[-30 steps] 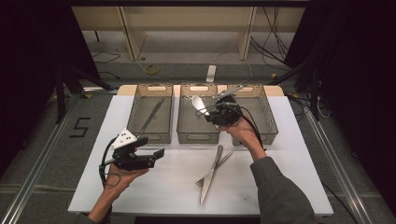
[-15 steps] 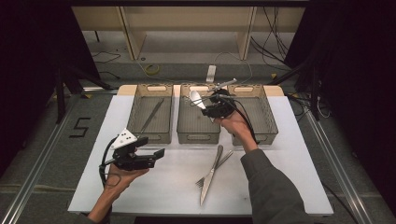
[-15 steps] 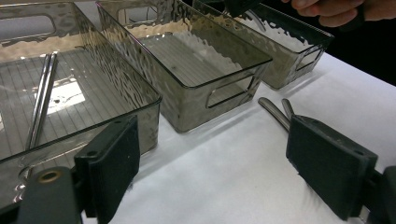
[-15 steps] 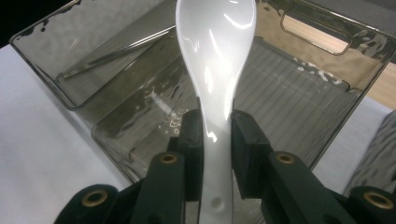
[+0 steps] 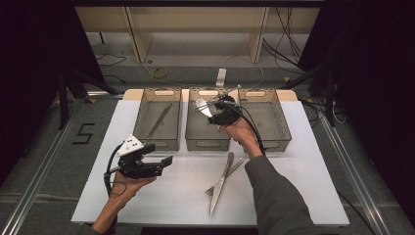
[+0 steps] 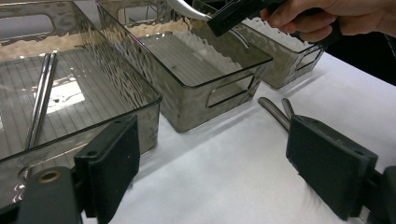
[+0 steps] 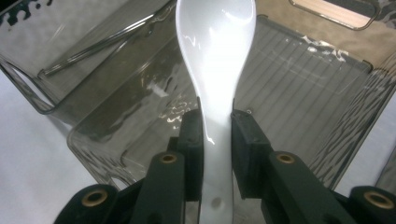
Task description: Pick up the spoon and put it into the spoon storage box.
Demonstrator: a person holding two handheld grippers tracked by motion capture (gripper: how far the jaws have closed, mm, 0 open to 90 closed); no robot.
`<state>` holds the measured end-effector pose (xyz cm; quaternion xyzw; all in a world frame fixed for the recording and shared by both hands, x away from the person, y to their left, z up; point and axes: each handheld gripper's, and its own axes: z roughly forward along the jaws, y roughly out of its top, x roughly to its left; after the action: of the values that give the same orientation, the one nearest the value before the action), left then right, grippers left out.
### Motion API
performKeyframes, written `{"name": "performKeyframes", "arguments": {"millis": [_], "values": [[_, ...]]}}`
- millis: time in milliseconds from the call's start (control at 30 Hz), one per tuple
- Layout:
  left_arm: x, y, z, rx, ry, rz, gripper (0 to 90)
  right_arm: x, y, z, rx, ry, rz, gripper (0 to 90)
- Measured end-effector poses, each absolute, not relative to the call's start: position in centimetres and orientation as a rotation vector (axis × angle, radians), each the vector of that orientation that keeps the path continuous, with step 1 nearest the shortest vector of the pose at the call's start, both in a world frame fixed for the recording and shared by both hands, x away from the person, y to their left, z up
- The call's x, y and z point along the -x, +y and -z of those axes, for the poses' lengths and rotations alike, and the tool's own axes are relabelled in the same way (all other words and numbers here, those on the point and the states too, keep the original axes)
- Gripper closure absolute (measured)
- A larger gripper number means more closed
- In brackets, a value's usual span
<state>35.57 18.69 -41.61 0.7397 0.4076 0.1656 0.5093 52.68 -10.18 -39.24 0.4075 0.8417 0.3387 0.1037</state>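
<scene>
White paper-covered surface (image 5: 161, 196) carries three smoked clear plastic bins in a row: left bin (image 5: 157, 143), middle bin (image 5: 208, 143), right bin (image 5: 279, 142). The left bin holds a long thin metal utensil (image 5: 159, 121), possibly chopsticks. A steel fork and knife (image 5: 222, 178) lie crossed on the surface, near the bins' front.

Right gripper (image 7: 216, 123): jaws clamped on the neck of a glossy white ceramic-looking soup spoon (image 7: 215, 42), bowl forward, held above the middle bin, clear of its floor.

Left gripper (image 5: 166, 160): jaws wide apart, nothing between them, hovering low over the surface in front of the left bin.

Handling, by judgement: spoon rigid, fairly light, glazed and slick, and it could chip if dropped on hard plastic. The neck grip just behind the bowl looks sound, since the narrow handle fits between the pads. Lower close to the bin floor before letting go.
</scene>
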Motion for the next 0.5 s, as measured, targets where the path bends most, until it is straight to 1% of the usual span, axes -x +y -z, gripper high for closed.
{"name": "performKeyframes", "arguments": {"millis": [500], "values": [[-35.5,18.7,41.6,-1.774,0.988,-0.397,17.2,-52.9,-9.4,41.5,-1.222,2.555,-0.912,74.3]]}}
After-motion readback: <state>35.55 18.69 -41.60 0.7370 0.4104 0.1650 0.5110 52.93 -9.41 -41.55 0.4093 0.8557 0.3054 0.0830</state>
